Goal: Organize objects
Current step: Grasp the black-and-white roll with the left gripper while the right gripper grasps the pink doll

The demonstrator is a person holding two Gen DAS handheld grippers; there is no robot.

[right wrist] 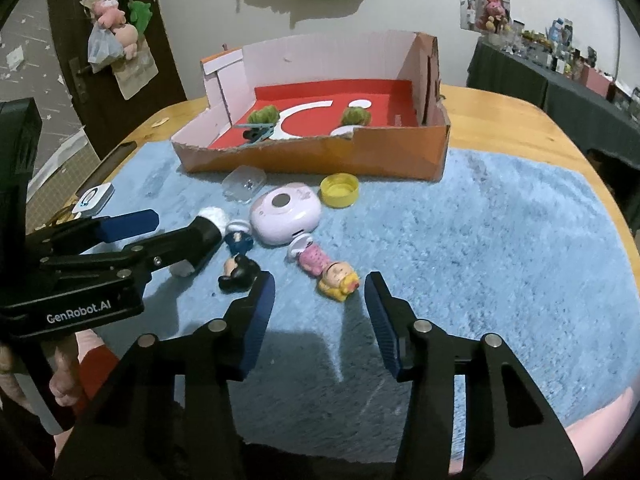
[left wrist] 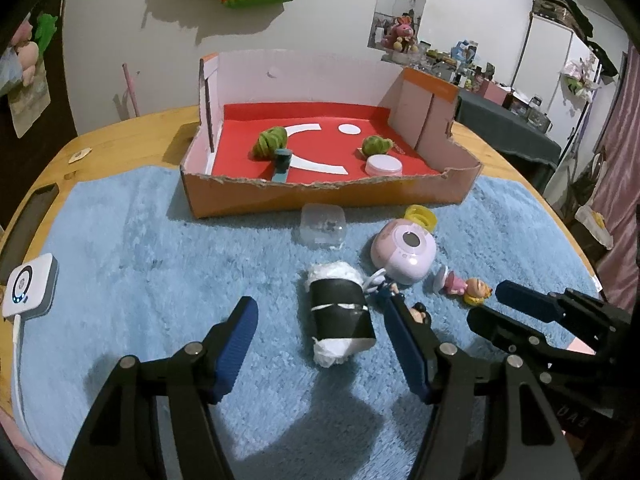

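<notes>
A black paper roll with white stuffing [left wrist: 340,316] lies on the blue rug, and my left gripper [left wrist: 320,304] stands open around it, its pads clear of both sides. A pink doll with yellow hair [right wrist: 332,274] lies further right. My right gripper [right wrist: 319,280] is open with the doll's head between its fingertips, the pads not pressing on it. A black-haired figurine [right wrist: 240,272] lies just left of the right gripper's left finger [right wrist: 260,304]. An orange cardboard box [left wrist: 320,196] with a red floor stands behind.
In the box lie two green bundles [left wrist: 272,142], a teal clip [left wrist: 282,164] and a white round lid [left wrist: 383,165]. On the rug lie a clear case [left wrist: 323,226], a yellow cap [right wrist: 340,190] and a pink round device [right wrist: 286,214]. A white square device [left wrist: 30,284] sits at the left edge.
</notes>
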